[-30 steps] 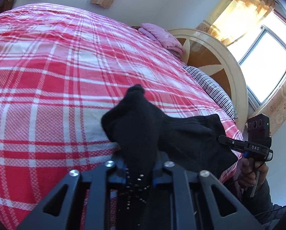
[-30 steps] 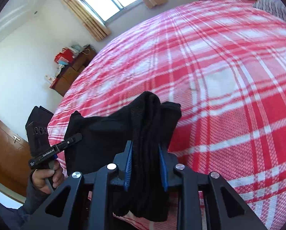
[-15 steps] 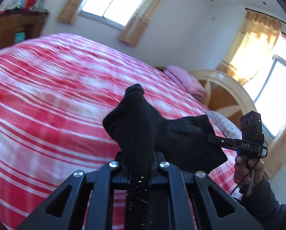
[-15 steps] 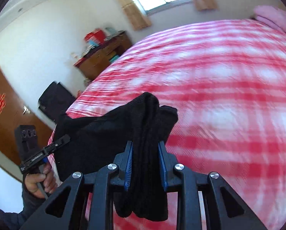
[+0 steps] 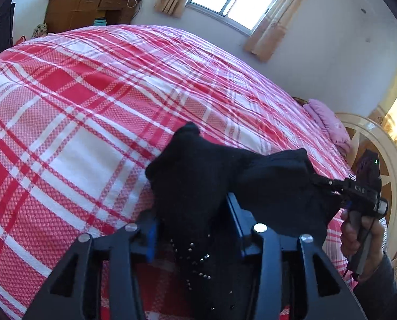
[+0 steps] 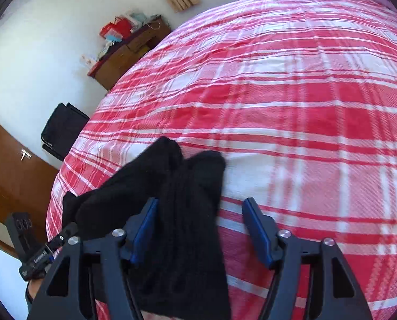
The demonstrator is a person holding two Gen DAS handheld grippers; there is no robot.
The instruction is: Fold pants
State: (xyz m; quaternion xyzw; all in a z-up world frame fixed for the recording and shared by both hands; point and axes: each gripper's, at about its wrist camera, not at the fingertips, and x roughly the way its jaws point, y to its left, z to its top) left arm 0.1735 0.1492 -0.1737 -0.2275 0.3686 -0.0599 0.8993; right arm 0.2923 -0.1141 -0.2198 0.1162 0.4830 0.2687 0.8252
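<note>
The black pants [image 5: 198, 181] hang bunched between the two grippers over the red plaid bed [image 5: 92, 101]. In the left wrist view my left gripper [image 5: 193, 229] has its jaws spread, and the black cloth with small studs still fills the gap between them. In the right wrist view my right gripper [image 6: 201, 229] stands open; the pants [image 6: 182, 200] lie against its left blue pad [image 6: 145, 226], and the right pad [image 6: 257, 229] is bare. The right gripper also shows in the left wrist view [image 5: 358, 194], held by a hand.
A wooden dresser [image 5: 89, 8] with boxes stands past the far bed edge. A pink folded blanket [image 5: 329, 125] and a round headboard [image 5: 379, 160] are at the right. A black bag [image 6: 62, 130] and a brown door [image 6: 4, 165] are at the left.
Both grippers have opened their jaws from a tight grip on the pants. Both views have swung toward the dresser side and lowered toward the bed.
</note>
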